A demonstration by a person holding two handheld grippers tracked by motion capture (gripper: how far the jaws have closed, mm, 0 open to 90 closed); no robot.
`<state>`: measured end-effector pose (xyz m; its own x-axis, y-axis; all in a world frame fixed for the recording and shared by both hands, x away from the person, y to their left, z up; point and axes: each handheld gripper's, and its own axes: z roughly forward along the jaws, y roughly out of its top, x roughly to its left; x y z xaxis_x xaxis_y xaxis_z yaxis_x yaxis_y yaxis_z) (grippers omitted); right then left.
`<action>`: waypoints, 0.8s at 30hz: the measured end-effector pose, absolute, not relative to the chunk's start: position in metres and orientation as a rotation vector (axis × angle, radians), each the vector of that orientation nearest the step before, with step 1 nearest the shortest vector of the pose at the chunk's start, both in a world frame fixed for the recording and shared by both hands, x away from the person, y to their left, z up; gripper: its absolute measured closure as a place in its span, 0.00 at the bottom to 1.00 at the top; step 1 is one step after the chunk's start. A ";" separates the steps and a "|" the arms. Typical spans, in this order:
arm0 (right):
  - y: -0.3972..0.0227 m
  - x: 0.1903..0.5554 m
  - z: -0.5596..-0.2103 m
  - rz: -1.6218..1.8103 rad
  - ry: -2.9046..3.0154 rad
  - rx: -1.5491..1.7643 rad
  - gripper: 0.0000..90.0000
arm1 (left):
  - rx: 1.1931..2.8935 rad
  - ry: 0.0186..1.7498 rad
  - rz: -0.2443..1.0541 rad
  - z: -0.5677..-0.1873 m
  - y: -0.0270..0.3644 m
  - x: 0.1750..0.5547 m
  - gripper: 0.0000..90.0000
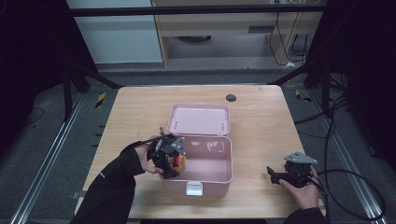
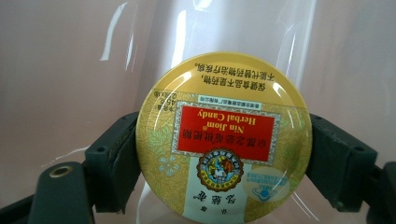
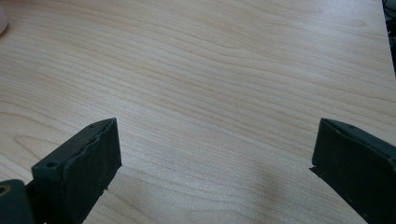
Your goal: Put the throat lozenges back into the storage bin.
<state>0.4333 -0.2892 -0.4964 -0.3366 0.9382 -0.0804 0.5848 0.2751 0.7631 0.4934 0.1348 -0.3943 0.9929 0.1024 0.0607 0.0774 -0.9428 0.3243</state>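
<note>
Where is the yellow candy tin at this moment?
The yellow candy tin is held between the jaws of the left gripper. In the high view it is at the left end of the open pink box, over the box's inside.

A round yellow candy tin (image 2: 223, 140) sits between the two black jaws of the left gripper (image 2: 223, 154), its lid facing the camera. The pads (image 2: 119, 161) press on its rim from either side — one at the left edge, one at the right. The print reads upside down: a red label with "Nin Jiom Herbal Candy" and Chinese characters, a round emblem under it, a pale blue sticker near the right pad. Behind the tin lies the smooth pink inside of a plastic box (image 2: 60, 84) — glossy, with streaks of reflected light.
</note>
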 end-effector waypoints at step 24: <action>-0.291 0.433 -0.495 0.872 2.005 1.373 0.02 | 2.605 0.273 0.266 -0.361 0.168 0.482 0.28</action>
